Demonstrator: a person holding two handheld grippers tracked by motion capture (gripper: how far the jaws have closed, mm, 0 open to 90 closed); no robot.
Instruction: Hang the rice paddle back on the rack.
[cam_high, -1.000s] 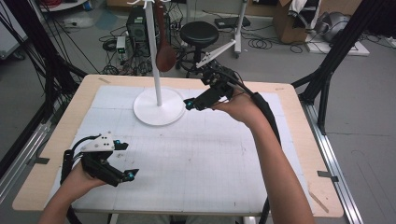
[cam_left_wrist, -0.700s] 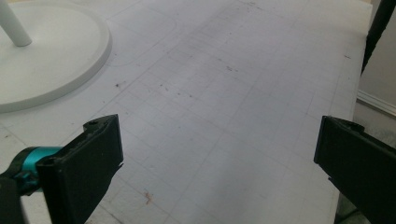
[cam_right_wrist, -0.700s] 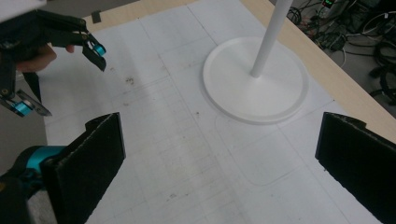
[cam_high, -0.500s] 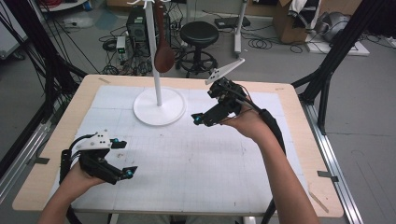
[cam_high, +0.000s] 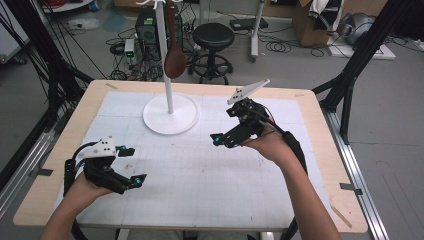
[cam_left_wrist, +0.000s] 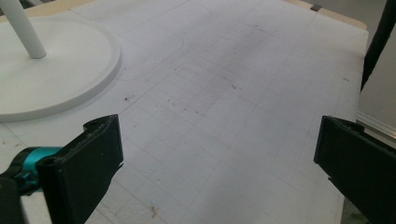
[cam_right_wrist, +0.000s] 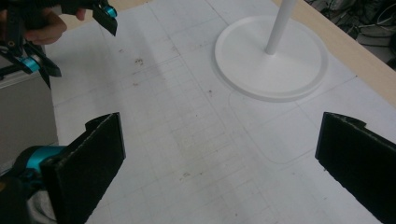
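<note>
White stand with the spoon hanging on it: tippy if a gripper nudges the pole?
Probably not: the white stand has a wide, flat disc base. The thin pole may flex. The hanging brown spoon would likely swing.

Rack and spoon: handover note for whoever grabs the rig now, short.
Left gripper: open, holds nothing, low over the white mat at the near left.
Right gripper: open, holds nothing, raised over the mat to the right of the rack's round base.
Wooden spoon: hangs bowl down from the top of the white rack, beside its pole.
Done: the spoon is on the rack; neither gripper touches it.
Left: nothing else lies on the mat to handle, so probably just bring both grippers back to rest. Check that the spoon hangs steady first.
</note>
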